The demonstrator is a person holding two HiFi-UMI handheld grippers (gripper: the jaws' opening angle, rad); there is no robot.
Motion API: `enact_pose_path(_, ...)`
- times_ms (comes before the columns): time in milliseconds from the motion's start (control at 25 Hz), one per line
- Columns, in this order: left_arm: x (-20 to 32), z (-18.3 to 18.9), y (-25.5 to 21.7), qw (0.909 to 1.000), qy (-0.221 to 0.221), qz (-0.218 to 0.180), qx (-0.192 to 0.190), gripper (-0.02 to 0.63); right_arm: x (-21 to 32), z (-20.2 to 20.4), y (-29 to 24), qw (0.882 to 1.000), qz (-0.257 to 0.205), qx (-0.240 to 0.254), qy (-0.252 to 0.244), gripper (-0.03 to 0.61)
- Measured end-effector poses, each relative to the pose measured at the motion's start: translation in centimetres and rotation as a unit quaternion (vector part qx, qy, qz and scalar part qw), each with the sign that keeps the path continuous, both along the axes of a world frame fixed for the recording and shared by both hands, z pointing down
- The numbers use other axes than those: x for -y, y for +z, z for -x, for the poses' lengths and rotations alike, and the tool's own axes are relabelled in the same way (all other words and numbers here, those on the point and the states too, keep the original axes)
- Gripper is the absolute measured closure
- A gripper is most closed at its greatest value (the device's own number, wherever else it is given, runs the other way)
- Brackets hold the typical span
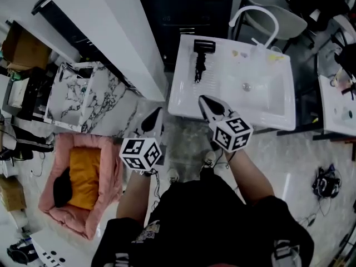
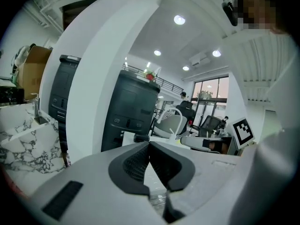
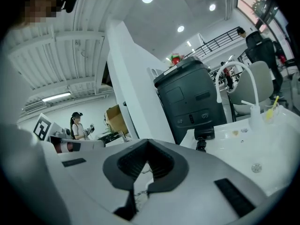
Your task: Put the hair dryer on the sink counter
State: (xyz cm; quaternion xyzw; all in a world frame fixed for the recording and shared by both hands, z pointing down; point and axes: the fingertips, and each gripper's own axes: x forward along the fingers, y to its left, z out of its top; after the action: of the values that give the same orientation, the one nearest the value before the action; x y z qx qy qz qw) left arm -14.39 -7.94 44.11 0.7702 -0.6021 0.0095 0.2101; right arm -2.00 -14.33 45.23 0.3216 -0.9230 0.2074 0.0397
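Observation:
A black hair dryer (image 1: 201, 52) lies on the left rim of the white sink counter (image 1: 183, 96), its cord trailing toward the near edge. The right gripper view shows the hair dryer (image 3: 205, 137) resting on the counter's corner beyond the jaws. My left gripper (image 1: 153, 117) hovers over the floor, left of the sink's near corner, shut with nothing in it. My right gripper (image 1: 207, 100) points at the counter's front edge, also shut and empty. In their own views, the left gripper (image 2: 149, 144) and the right gripper (image 3: 149, 142) each show pads meeting at the tips.
A curved white faucet (image 1: 253, 13) rises behind the basin. A white partition wall (image 1: 122, 32) and a dark cabinet (image 1: 183, 4) stand left of and behind the sink. On the floor are a pink pet bed (image 1: 108, 174), a marble-patterned box (image 1: 78, 102) and cables (image 1: 325, 182).

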Motion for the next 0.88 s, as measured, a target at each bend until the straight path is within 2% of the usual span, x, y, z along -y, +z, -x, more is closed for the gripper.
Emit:
enact_pose_path(240, -5.0, 2.6, -1.5, 0.9981, 0.058, -0.019, -0.008, 0.611, -6.5, 2.9, -1.0, 0.999, -0.016, -0.014, 0.044, 0.58)
enact_pose_path(520, -9.3, 2.7, -1.2, 0.9908, 0.132, -0.025, -0.018, 0.611, -13.2, 2.1, -0.2, 0.993, -0.018, -0.028, 0.117, 0.58)
enact_pose_path(720, -11.4, 1.7, -1.6, 0.9867, 0.159, -0.023, -0.024, 0.611, -16.5, 0.9, -0.7, 0.988, -0.019, -0.036, 0.15, 0.58)
enact_pose_path(880, -12.0, 1.0, -2.5, 0.9856, 0.165, -0.027, -0.023, 0.611, -17.2, 0.0, -2.2, 0.986, -0.031, -0.037, 0.162, 0.58)
